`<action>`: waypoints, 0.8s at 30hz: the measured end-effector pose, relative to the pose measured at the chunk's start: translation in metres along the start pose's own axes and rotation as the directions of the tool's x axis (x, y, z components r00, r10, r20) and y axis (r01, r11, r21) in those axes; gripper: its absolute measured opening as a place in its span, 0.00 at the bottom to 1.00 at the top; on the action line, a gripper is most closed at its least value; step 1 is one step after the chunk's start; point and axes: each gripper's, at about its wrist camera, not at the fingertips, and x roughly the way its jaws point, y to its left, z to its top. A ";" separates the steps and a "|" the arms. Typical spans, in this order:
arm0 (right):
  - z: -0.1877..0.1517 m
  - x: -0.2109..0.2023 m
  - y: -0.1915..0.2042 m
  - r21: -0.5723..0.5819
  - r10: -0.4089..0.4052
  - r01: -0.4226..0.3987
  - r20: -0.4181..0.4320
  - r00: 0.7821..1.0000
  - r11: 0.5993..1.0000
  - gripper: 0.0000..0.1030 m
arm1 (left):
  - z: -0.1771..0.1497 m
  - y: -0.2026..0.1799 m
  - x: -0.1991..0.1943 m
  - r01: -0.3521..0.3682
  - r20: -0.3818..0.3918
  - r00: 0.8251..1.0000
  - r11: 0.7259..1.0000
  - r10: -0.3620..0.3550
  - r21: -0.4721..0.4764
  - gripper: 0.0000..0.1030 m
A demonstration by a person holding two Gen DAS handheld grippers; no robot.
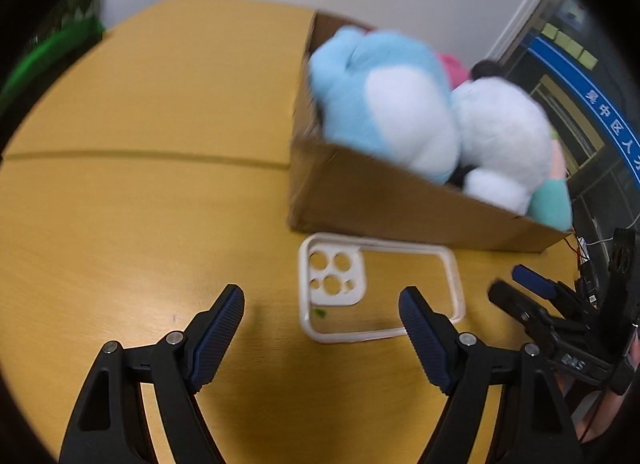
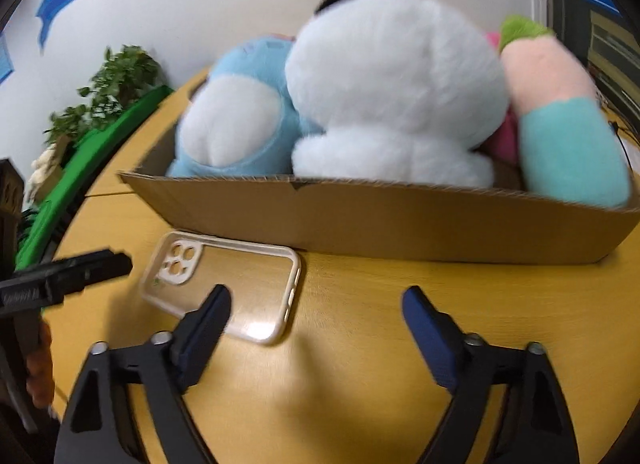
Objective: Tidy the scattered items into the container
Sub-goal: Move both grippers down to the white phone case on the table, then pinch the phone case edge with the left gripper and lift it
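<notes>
Along the far left edge of the wooden counter (image 1: 140, 111) stands a leafy plant (image 2: 116, 79) behind a green band. Nearer, the left gripper (image 1: 322, 314) hangs over the counter with its fingers (image 1: 218, 340) spread wide and nothing between them, its right finger crossing the near rim of the clear phone case (image 1: 380, 292). That case, cream-edged with its camera cut-outs facing left, lies flat on the counter just in front of the cardboard box (image 1: 400, 199). It looks like the one scattered item left outside. Right of the case, the right gripper (image 2: 316, 304) also stands wide and empty, its left finger over the case's near edge in its own view. The box behind is heaped with plush toys: a blue and white plush (image 1: 380, 99), a white plush (image 2: 396, 83) and a pink and teal plush (image 2: 568, 131) (both views are smeared, so finer detail is lost). The step in hand appears to be the reach for the case. Next, one gripper must straddle a thin rim, close, lift the case, and find a gap among the toys.
</notes>
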 end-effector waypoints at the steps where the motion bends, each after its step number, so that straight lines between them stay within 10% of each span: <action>1: -0.001 0.009 0.002 -0.002 -0.015 0.015 -0.009 1.000 1.000 0.79 | 0.000 0.002 0.007 0.007 -0.017 1.000 1.000 -0.007 -0.009 0.65; 8: -0.007 0.028 0.014 -0.092 -0.103 0.101 -0.016 0.995 0.991 0.28 | 0.001 -0.011 0.018 -0.019 -0.044 0.999 0.999 0.020 0.030 0.10; 13: -0.015 0.026 0.015 -0.113 -0.076 0.075 -0.012 0.997 0.991 0.08 | -0.005 -0.013 0.013 -0.006 -0.051 0.999 1.000 0.007 0.024 0.07; 24: -0.007 -0.056 -0.014 -0.089 -0.024 0.038 0.152 0.988 0.995 0.07 | 0.012 -0.066 -0.062 0.037 0.128 0.991 0.994 -0.050 0.104 0.06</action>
